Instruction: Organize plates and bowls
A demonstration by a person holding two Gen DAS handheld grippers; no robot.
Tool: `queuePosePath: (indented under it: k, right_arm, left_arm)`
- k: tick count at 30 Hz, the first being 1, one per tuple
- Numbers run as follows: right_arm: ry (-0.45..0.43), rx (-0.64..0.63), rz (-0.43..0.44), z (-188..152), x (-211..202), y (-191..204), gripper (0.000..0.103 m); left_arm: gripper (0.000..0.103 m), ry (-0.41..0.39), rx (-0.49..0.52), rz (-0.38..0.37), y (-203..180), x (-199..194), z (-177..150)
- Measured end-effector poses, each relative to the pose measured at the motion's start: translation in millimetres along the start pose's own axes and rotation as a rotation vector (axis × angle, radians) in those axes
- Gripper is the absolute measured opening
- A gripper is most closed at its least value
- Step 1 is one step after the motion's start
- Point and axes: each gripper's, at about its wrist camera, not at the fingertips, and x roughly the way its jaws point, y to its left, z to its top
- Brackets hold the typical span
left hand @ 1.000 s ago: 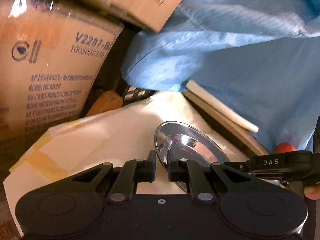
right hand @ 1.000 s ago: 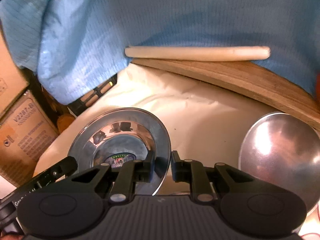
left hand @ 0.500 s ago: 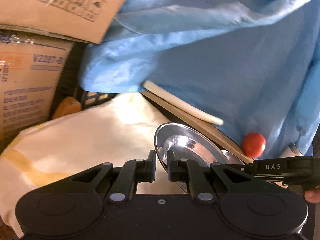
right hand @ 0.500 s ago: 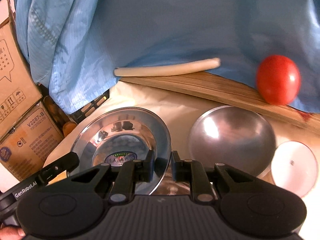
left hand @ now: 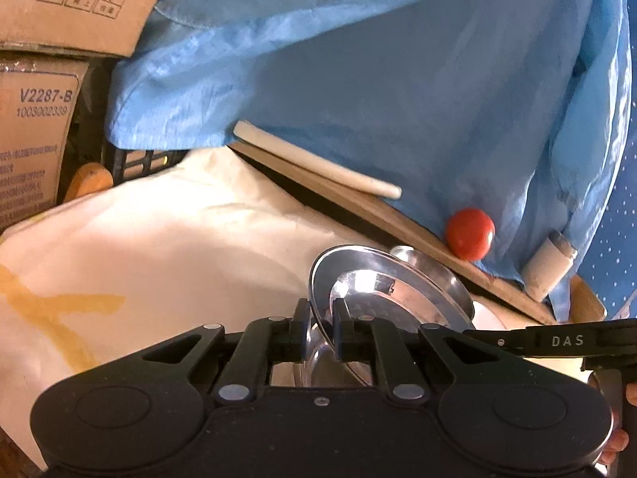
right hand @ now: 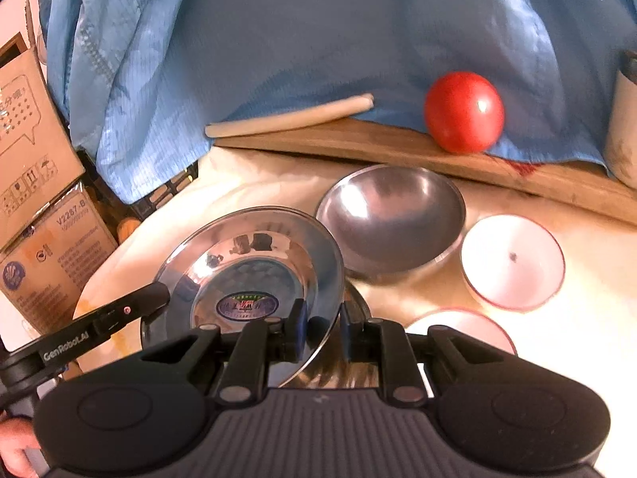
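Note:
A shiny steel plate [right hand: 254, 263] with a sticker in its middle hangs tilted above the cream-covered table [left hand: 179, 239]. My right gripper [right hand: 324, 330] is shut on its right rim. My left gripper [left hand: 320, 330] is shut on the opposite rim of the same plate [left hand: 390, 290], and its finger [right hand: 107, 318] shows at the plate's left edge in the right wrist view. Just beyond the plate sits a steel bowl [right hand: 392, 215]. To its right stands a white bowl with a pink rim [right hand: 513, 261], and a second pink-rimmed dish [right hand: 458, 326] lies nearer me.
A wooden board [right hand: 358, 139] runs along the back with a red tomato [right hand: 464, 111] and a pale stick [right hand: 290, 117] on it. Blue cloth [right hand: 318, 40] hangs behind. Cardboard boxes [right hand: 51, 255] are stacked at the left, and a pale cylinder [right hand: 623, 119] is at the far right.
Both grippers have carried the plate to the right. The steel bowl, the tomato and the white bowls have come into view, and the boxes have slid to the left.

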Motion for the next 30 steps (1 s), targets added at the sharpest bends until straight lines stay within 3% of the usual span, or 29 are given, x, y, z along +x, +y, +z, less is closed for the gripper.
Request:
queuePosePath:
  k: [10, 30]
  right_arm:
    - [0.043, 0.016, -0.011, -24.4, -1.3, -6.5, 0.02]
    - [0.059, -0.012, -0.016, -37.2, -6.8, -4.2, 0.021]
  left_arm:
    - [0.012, 0.041, 0.041, 0.01, -7.1, 2.3, -16.2]
    - [0.013, 0.08, 0.076, 0.031, -10.7, 3.5, -28.4]
